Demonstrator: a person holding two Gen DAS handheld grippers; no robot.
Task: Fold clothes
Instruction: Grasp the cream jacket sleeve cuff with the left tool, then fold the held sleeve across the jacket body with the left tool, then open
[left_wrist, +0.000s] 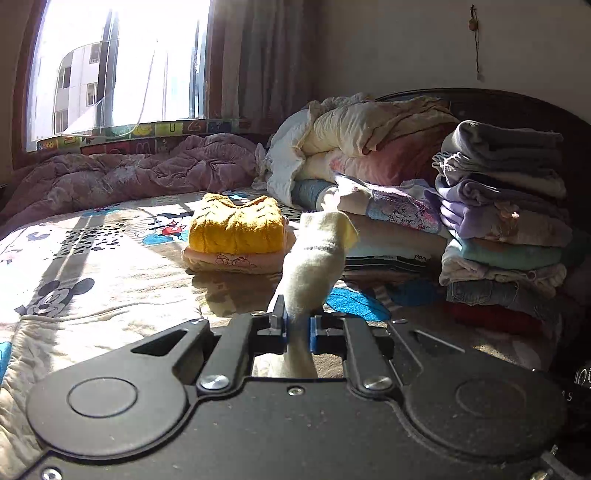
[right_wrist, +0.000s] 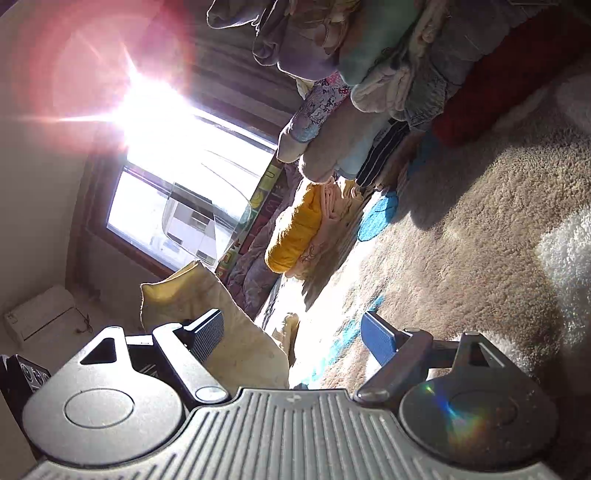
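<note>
The pale yellow garment (left_wrist: 317, 258) hangs above the bed (left_wrist: 110, 266), pinched in my left claw (left_wrist: 297, 329). My right claw (right_wrist: 291, 334) is spread wide, gripping nothing, beside the cloth. Behind stand a yellow sweater (left_wrist: 236, 225) and folded stacks (left_wrist: 506, 221).

Pale yellow garment (left_wrist: 317, 258): lower end hidden behind the left tool (left_wrist: 297, 330) body, so its full shape cannot be told.
Window (right_wrist: 177, 147): washed out by sun glare in the right wrist view.
Tall clothes stack (right_wrist: 388, 55): cut off by the top edge there.
Headboard (left_wrist: 517, 107): mostly hidden behind the stack and bedding.
Wall ornament (left_wrist: 474, 37): too small to identify.
</note>
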